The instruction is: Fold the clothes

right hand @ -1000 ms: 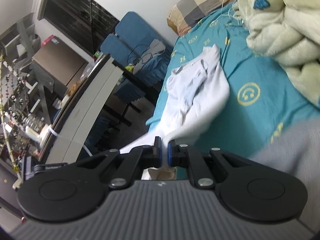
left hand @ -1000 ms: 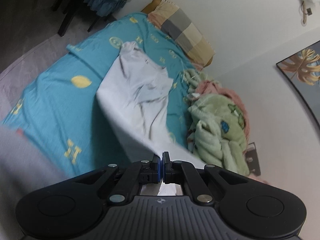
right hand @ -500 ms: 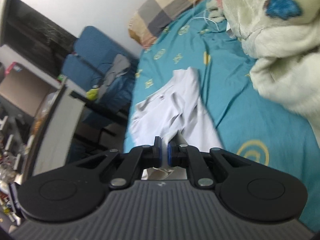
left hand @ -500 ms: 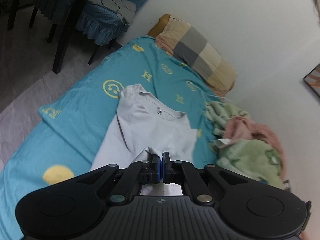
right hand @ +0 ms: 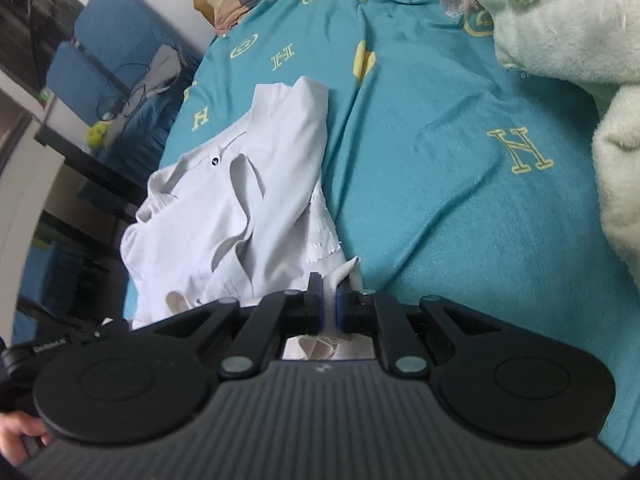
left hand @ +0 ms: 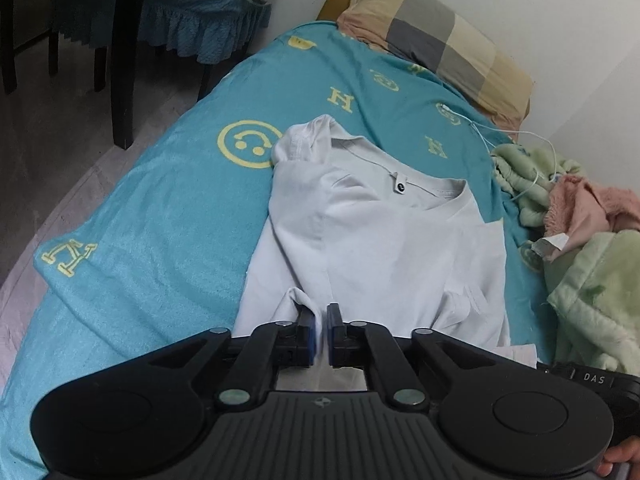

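Note:
A white T-shirt lies on the teal bed sheet, collar toward the pillow, its lower part folded up over the body. It also shows in the right wrist view. My left gripper is shut on the shirt's near hem at its left side. My right gripper is shut on the near hem at the shirt's right side. Both hold the cloth low over the shirt.
A checked pillow lies at the head of the bed. A green blanket and a pink cloth are piled on the right, with a white cable. Blue-covered chairs and dark table legs stand left of the bed.
Both grippers have carried the shirt's hem forward toward the collar and down, so the lifted cloth now lies folded over the shirt's body.

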Tool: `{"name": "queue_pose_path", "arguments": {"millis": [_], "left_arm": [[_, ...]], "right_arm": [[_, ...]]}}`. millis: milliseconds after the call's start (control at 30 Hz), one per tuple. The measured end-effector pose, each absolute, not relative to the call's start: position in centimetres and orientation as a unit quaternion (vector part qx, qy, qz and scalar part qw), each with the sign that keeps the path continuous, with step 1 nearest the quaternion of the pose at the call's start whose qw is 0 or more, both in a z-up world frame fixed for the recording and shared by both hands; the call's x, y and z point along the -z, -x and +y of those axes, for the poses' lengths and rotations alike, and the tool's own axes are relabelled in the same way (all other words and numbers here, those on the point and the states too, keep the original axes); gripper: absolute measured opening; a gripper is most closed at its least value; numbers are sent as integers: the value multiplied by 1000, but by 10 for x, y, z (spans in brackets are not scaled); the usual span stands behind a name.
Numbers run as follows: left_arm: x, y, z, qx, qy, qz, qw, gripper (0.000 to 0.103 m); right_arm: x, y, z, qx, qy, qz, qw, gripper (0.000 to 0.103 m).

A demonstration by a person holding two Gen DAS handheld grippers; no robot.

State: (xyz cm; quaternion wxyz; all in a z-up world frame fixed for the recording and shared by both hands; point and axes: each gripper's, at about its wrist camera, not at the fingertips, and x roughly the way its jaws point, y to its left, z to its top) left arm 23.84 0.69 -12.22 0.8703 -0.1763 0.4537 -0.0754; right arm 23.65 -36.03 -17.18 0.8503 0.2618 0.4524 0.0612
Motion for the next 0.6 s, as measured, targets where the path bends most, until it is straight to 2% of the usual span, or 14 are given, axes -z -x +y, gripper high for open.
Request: {"name": "queue_pose_path", "arguments": {"millis": [67,100,133,167,233,300,367,500,600], "left_arm": [[111,-226,1,82,164,441,879,27],[105,-218,-2,86,158,433,883,41],[98,-210,-6,90,152,425,888,51],[91,-203,-9,94,146,417,892,55],[78,-187,-16,101,134,402,900,61],[66,-167,-23,111,122,387,907,68],[55,-144,-30,116,109,370,915,79],[36,-97,-40,119,72,342,929,85],[26,-60,-43,123,55,319,938,96]], "right_arm": [[164,-232,-357,-62,-246,446,858,12],[158,-227,-355,-64,-240,441,863,13],[151,-223,-354,-67,-234,435,867,13],[143,-217,-352,-69,-229,427,872,15],[126,-201,-349,-76,-222,410,881,28],[109,-181,-345,-84,-215,390,891,52],[93,-160,-340,-91,-203,370,902,62],[65,-115,-326,-97,-163,337,922,62],[53,-81,-315,-97,-128,311,937,62]]}}
